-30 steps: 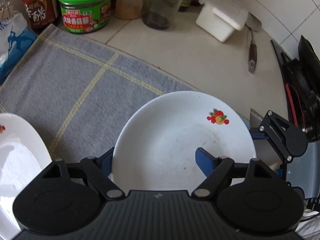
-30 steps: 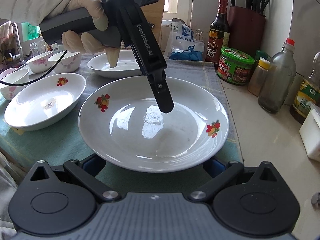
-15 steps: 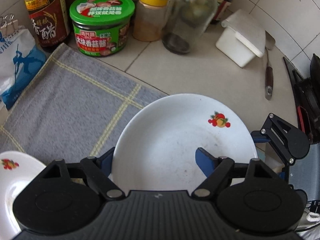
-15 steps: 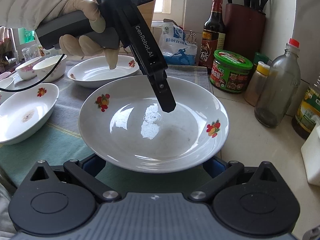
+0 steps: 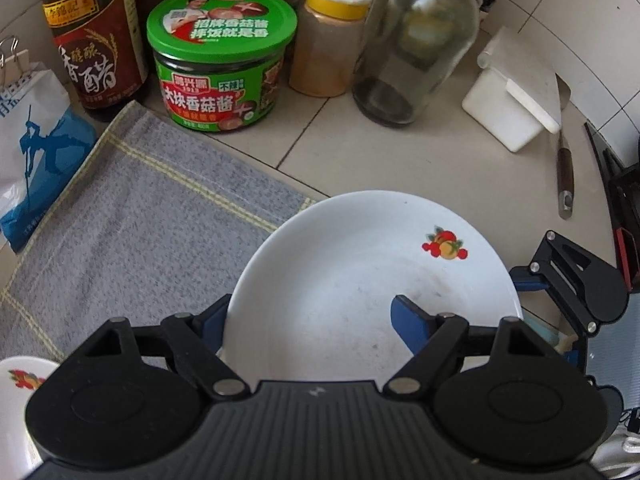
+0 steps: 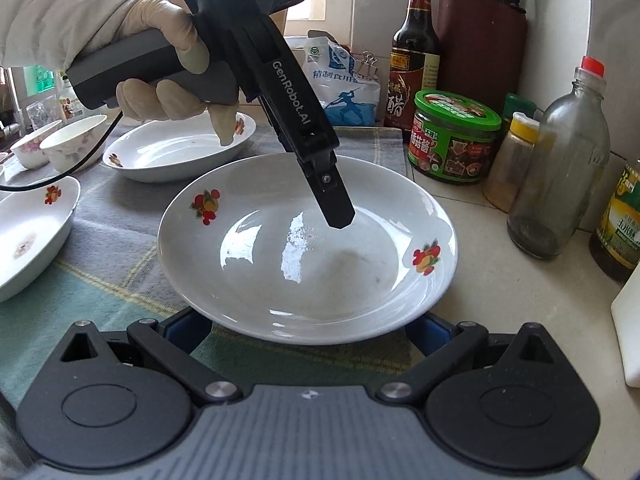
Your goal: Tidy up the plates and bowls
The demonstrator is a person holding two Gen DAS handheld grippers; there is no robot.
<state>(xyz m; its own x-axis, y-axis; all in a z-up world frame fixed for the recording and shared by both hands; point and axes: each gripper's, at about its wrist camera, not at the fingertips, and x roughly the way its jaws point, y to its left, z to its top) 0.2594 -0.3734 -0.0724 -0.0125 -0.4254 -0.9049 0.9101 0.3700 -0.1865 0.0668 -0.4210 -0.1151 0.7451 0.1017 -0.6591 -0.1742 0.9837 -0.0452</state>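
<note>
In the left wrist view, the left gripper (image 5: 316, 320) fills the bottom of the frame and pinches the near rim of a white plate (image 5: 360, 280): one blue finger lies inside the dish, the other sits under the rim on the left. The plate occupies the lower centre, with a fruit print at its right side, and hangs over the edge of a grey towel (image 5: 140, 208) and the tiled counter (image 5: 420, 160). At the right edge of the frame the right gripper (image 5: 532, 280) reaches the plate's far rim (how its fingers sit there cannot be told from this side). Along the top stand a dark vinegar bottle (image 5: 92, 32), a green-lidded jar (image 5: 220, 60), a yellow-capped spice jar (image 5: 328, 40) and a clear glass bottle (image 5: 416, 48); a white box (image 5: 516, 100) lies at the upper right, and another plate's rim (image 5: 20, 380) shows at the lower left.

In the right wrist view, the same plate (image 6: 308, 248) sits in the centre. The right gripper (image 6: 308, 328) holds it at the bottom of the frame, its blue fingers spread wide under the near rim on either side; whether they press on it I cannot tell. From the upper left a gloved hand (image 6: 160, 64) brings the left gripper (image 6: 336, 208) down onto the plate, its black finger tip inside the dish. Behind, on the towel (image 6: 100, 248), rest a second plate (image 6: 180, 152), a third plate (image 6: 32, 232) at the left edge and two small bowls (image 6: 60, 148) in the upper left.
</note>
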